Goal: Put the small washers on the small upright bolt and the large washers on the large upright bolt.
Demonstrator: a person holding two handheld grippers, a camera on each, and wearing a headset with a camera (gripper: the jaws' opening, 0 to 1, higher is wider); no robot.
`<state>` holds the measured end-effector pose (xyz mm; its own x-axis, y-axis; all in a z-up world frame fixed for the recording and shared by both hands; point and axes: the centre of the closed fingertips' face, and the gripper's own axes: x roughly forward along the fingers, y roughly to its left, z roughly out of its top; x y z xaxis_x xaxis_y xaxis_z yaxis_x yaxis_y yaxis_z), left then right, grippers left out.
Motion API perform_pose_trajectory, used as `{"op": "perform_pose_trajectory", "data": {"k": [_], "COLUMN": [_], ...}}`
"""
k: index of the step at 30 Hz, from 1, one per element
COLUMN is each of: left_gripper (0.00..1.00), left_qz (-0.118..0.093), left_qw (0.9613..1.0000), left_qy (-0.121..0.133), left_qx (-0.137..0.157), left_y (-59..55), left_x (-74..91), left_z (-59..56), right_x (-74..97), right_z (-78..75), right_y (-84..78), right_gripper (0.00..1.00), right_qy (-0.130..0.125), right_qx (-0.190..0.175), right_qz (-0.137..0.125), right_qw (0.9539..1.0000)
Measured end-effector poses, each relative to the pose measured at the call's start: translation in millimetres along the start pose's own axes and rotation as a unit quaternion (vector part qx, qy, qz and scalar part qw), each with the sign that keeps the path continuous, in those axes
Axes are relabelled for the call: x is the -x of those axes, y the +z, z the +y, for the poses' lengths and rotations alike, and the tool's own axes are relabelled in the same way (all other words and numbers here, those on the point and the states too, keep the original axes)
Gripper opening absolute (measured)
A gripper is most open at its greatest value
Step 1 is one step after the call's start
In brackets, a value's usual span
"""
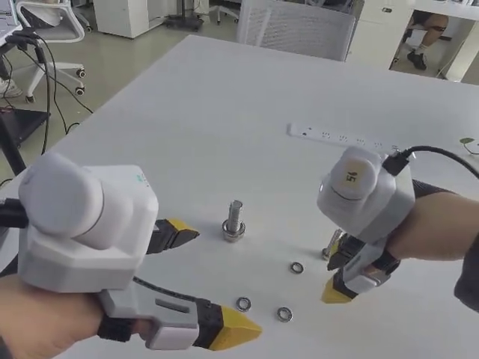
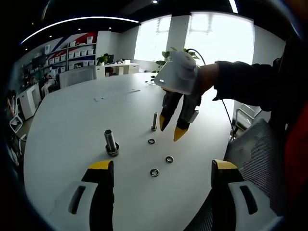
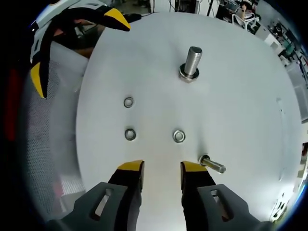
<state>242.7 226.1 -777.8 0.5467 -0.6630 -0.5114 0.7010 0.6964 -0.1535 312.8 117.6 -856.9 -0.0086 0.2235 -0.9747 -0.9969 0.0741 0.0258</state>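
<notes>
Left gripper (image 1: pixel 218 278), white body, yellow-tipped jaws: wide open, empty. Right gripper (image 1: pixel 334 280): jaws part open, empty, angled down at white table (image 1: pixel 224 112). Nearest flat silver steel washer (image 3: pixel 179 136) lies just ahead of right jaws; small upright steel bolt (image 3: pixel 211 164) just beside them. Large threaded steel bolt (image 1: pixel 234 219) stands nearer left side.

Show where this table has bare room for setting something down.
Free: the wide stretch between the large bolt and the power strip. Crowded: the near edge, with three washers between the left gripper and right gripper, beside the small bolt.
</notes>
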Motion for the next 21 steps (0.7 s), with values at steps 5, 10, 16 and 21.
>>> {"op": "perform_pose_trajectory", "data": {"k": [5,10,16,21], "left_gripper": [0.83,0.83,0.83,0.83], "left_qz": [0.0,0.001,0.001,0.001], "left_qw": [1.0,1.0,1.0,1.0], "left_qy": [0.0,-0.001,-0.001,-0.001], "left_qx": [0.001,0.001,0.001,0.002], "left_y": [-0.1,-0.6,-0.9,-1.3], "left_x": [0.3,0.4,0.3,0.6], "left_z": [-0.3,-0.4,-0.6,-0.1], "right_x": [-3.6,-8.3,-13.9,-17.8], "right_z": [-5.4,-7.7,-13.4,-16.4], "right_y": [10.3,21.2,28.7,30.0], "right_gripper": [0.31,0.3,0.28,0.26], "right_qy": [-0.01,-0.012,-0.014,-0.016], "right_qx": [0.007,0.012,0.017,0.021], "right_qz": [0.0,-0.004,-0.003,0.001], "right_qw": [0.9999,0.9998,0.9998,0.9997]}}
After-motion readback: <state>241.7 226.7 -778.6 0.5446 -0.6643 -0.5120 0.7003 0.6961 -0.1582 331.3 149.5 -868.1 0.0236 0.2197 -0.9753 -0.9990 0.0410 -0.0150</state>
